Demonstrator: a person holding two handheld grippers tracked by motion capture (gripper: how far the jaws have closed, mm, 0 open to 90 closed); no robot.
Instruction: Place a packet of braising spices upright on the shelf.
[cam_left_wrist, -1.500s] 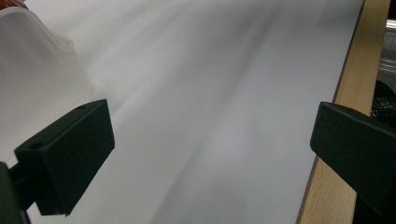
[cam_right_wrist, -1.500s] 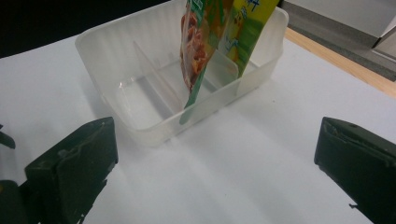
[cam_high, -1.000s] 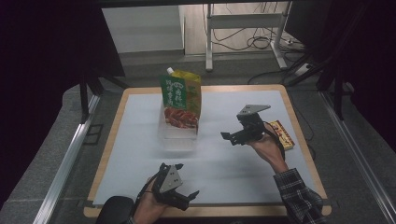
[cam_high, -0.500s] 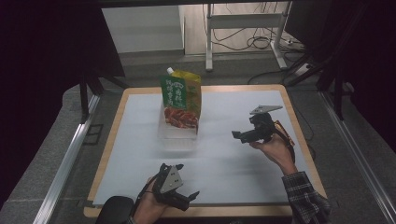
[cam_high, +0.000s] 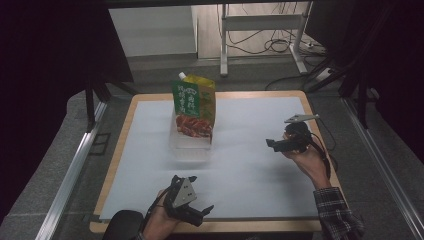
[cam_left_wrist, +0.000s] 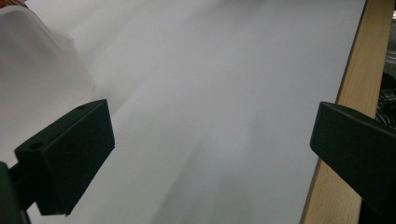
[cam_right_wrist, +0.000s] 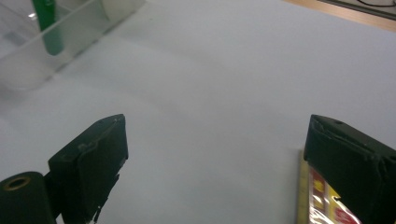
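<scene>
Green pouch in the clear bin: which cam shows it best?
The high view. The green pouch stands upright in the clear bin, its whole front printed face visible. The right gripper view catches just a green strip of it through the bin wall at top left. The left gripper view has a corner of the bin, no readable pouch.

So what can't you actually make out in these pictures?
- Flat packet, right gripper view: cut off by the bottom edge and partly covered by a jaw of the right tongs, so its print is unreadable.
- Green pouch, high view: lettering too small to read.
- Clear container, high view: its lower contents are hidden behind the pouch; left gripper view shows one blurred corner.
- Left tongs, high view: the hand covers part of the body.
</scene>
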